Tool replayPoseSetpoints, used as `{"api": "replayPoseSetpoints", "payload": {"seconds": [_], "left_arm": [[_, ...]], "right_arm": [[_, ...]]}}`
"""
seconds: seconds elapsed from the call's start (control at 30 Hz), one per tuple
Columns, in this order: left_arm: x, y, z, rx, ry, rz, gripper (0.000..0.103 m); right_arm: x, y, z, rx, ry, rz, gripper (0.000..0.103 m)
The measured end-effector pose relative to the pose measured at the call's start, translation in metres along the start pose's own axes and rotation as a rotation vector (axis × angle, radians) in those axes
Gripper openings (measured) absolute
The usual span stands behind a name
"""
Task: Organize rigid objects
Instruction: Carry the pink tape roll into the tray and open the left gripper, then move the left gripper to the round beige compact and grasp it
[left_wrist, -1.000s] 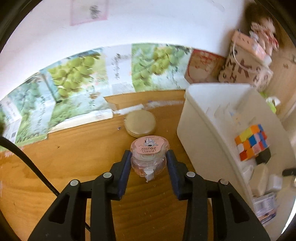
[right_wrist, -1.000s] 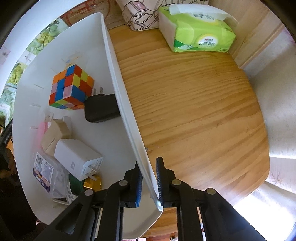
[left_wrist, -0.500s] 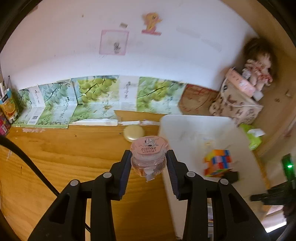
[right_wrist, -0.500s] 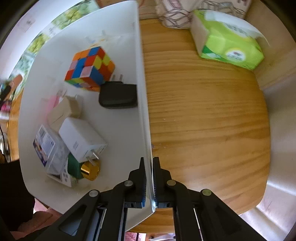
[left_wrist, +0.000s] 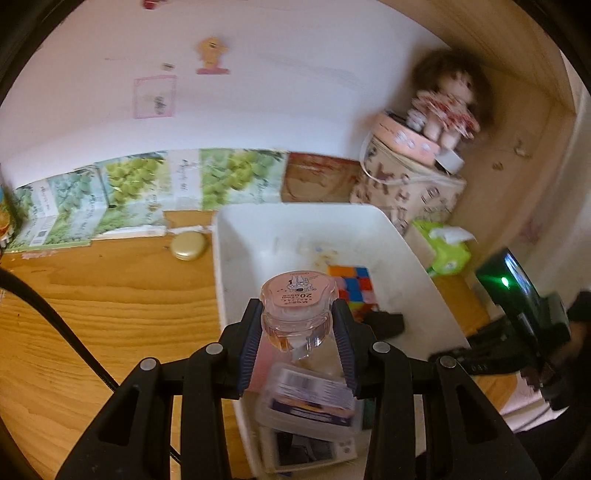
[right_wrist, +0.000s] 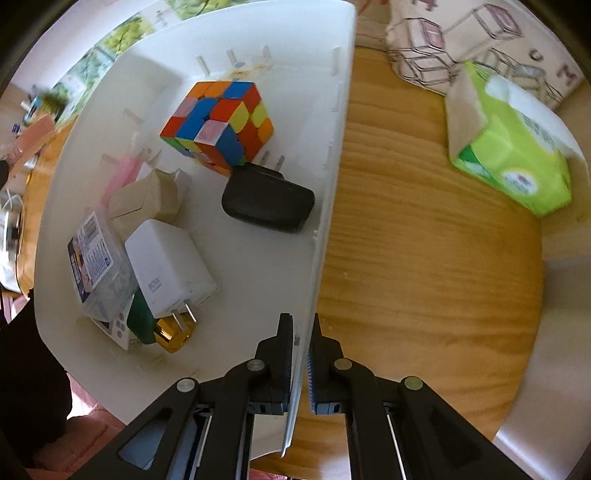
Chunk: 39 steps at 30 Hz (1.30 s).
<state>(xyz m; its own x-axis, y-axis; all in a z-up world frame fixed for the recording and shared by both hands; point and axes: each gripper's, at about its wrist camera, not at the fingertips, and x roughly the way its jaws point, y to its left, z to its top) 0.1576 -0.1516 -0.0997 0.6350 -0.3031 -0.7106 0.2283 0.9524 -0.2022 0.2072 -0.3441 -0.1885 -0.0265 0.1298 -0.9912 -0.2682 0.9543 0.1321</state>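
My left gripper (left_wrist: 297, 325) is shut on a pink, clear-bodied correction-tape dispenser (left_wrist: 297, 306) and holds it above the near end of the white bin (left_wrist: 236, 221). My right gripper (right_wrist: 301, 339) is shut on the bin's right wall (right_wrist: 332, 147), one finger inside and one outside. In the bin lie a colourful puzzle cube (right_wrist: 218, 125), a black charger (right_wrist: 267, 203), a white charger (right_wrist: 166, 266), a clear labelled box (right_wrist: 92, 266), a beige piece (right_wrist: 144, 199) and a gold-capped green item (right_wrist: 162, 328). The right gripper (left_wrist: 517, 343) also shows in the left wrist view.
A round gold compact (left_wrist: 188, 246) lies on the wooden table left of the bin. A green tissue pack (right_wrist: 509, 147) and a patterned bag (left_wrist: 406, 192) with a doll (left_wrist: 443, 103) stand at the back right. Grape-print cartons (left_wrist: 147, 184) line the wall. A black cable (left_wrist: 55, 317) crosses the left.
My left gripper has carried the dispenser right, from above the table to above the bin. My right gripper has kept its hold on the bin wall, and its view has swung.
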Motion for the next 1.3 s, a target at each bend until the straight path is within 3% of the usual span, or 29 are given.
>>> {"api": "replayPoseSetpoints", "payload": {"seconds": [0.3,0.37,0.47,0.7,0.77,0.93,1.1,1.3], "left_arm": [[0.005,-0.019,0.003,0.110,0.051,-0.010,0.043],[0.005,-0.016,0.007,0.124,0.060,-0.010,0.053],[0.005,-0.006,0.015,0.137,0.064,0.002,0.068],[0.020,0.045,0.038,0.090,0.104,0.032,0.071],[0.026,0.060,0.043,0.079,0.123,0.039,0.071],[0.060,0.106,0.057,0.088,0.204,0.048,0.071],[0.110,0.139,0.065,0.124,0.314,0.040,0.072],[0.163,0.156,0.071,0.196,0.380,0.049,0.072]], "right_arm": [[-0.002,0.011,0.000,-0.152,-0.025,-0.024,0.010],[-0.003,0.011,-0.003,-0.163,-0.035,-0.013,0.010],[-0.005,0.003,-0.006,-0.132,-0.043,0.013,0.011],[-0.011,-0.034,-0.021,-0.039,-0.119,0.055,0.011],[-0.013,-0.041,-0.028,-0.069,-0.144,0.039,0.011],[-0.016,-0.043,-0.028,-0.085,-0.126,0.007,0.011],[-0.021,-0.046,-0.037,-0.069,-0.162,-0.024,0.009],[-0.021,-0.046,-0.045,-0.046,-0.190,-0.054,0.008]]}}
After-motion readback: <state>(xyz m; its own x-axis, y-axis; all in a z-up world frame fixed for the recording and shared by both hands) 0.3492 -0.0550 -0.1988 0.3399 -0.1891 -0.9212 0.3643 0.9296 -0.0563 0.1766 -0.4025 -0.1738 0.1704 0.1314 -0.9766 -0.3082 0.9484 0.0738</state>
